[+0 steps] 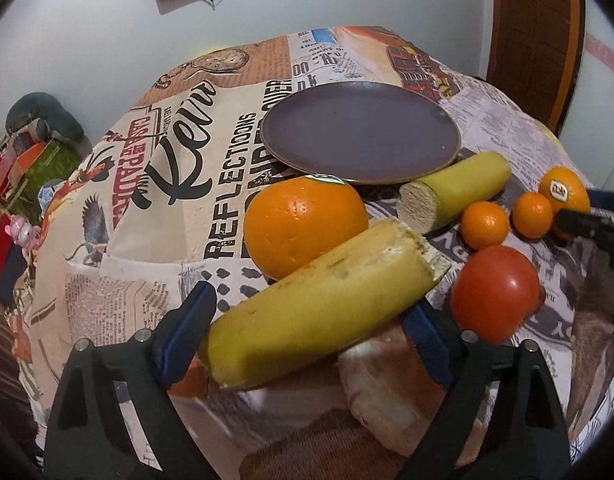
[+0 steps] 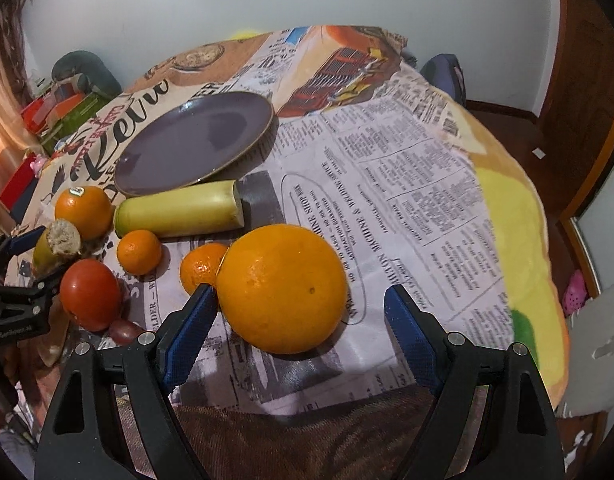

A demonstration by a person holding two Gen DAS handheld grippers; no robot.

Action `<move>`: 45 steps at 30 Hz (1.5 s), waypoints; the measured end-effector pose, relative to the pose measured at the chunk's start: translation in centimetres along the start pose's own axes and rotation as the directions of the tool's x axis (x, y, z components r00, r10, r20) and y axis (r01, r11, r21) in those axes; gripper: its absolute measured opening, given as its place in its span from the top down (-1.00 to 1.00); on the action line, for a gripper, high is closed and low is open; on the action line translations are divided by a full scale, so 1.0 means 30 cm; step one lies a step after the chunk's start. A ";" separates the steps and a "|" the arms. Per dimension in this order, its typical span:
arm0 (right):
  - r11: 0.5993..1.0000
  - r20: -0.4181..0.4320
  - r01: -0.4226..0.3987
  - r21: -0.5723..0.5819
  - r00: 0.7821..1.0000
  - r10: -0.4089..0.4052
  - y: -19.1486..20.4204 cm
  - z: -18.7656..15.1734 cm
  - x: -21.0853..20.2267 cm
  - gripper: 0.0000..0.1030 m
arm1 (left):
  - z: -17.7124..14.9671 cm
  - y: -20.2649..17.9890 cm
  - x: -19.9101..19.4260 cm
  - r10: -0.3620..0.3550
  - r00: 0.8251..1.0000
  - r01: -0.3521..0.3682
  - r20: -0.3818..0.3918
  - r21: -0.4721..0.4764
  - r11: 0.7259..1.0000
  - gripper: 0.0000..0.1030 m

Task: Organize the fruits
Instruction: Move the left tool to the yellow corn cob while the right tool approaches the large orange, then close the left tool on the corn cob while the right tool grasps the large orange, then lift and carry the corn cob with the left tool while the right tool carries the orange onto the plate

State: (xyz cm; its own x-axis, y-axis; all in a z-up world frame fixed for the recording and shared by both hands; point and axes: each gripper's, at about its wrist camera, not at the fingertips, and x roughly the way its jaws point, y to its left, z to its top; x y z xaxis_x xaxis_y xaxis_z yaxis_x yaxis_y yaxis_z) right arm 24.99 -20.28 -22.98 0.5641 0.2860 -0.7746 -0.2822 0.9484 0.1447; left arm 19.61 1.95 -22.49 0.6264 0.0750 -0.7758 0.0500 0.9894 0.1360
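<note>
Left gripper (image 1: 307,320) pinching a cut banana half (image 1: 319,304), blue pads pressed against its two sides, piece held tilted above the printed tablecloth (image 1: 155,216). Right gripper (image 2: 297,336) spread wide, poised around a big orange (image 2: 283,288) without touching it; fruit resting on the cloth between the pads. Beyond these, lying loose on the cloth: second banana half (image 2: 181,212) just beside the rim of a dark purple plate (image 2: 195,140), a stickered orange (image 2: 84,211), two small mandarins (image 2: 139,252) and (image 2: 201,266), a red tomato (image 2: 90,294). Plate bare, so sorting judged barely begun: probably the carry step for the held banana piece. Next move likely calling for a lift over the stickered orange and a gentle release onto the plate, while closing the right pads squarely on the big orange. Hard to make out: a pale, rounded object (image 1: 387,396) under the left gripper, and a small dark reddish thing (image 2: 125,330) beside the tomato.
</note>
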 end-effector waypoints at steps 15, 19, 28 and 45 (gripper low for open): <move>0.991 -0.014 -0.123 0.043 0.992 0.124 -0.016 0.013 0.023 -0.25 | 0.018 0.139 -0.079 -0.010 0.998 0.019 0.056 -0.160 0.987 0.10; 0.993 -0.017 -0.106 0.048 0.994 0.107 -0.013 0.012 0.016 -0.23 | 0.015 0.179 -0.113 -0.043 0.997 0.054 0.062 -0.205 0.977 0.19; 0.995 0.055 -0.093 0.038 0.994 0.091 0.006 0.049 -0.074 -0.22 | 0.055 0.201 -0.214 -0.078 0.988 0.105 0.131 -0.219 0.970 0.25; 0.993 0.234 -0.107 -0.052 0.965 0.116 0.099 0.236 -0.188 -0.22 | 0.255 0.181 -0.316 -0.114 0.953 0.162 0.279 -0.155 0.975 0.25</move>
State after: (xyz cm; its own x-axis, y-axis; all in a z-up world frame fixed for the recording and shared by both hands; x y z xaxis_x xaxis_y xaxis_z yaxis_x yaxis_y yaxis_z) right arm 26.45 -18.10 -13.82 0.6932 0.4186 -0.5867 -0.3813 0.9038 0.1944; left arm 19.88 5.67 -9.68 0.8088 -0.0762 -0.5832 0.0298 0.9956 -0.0887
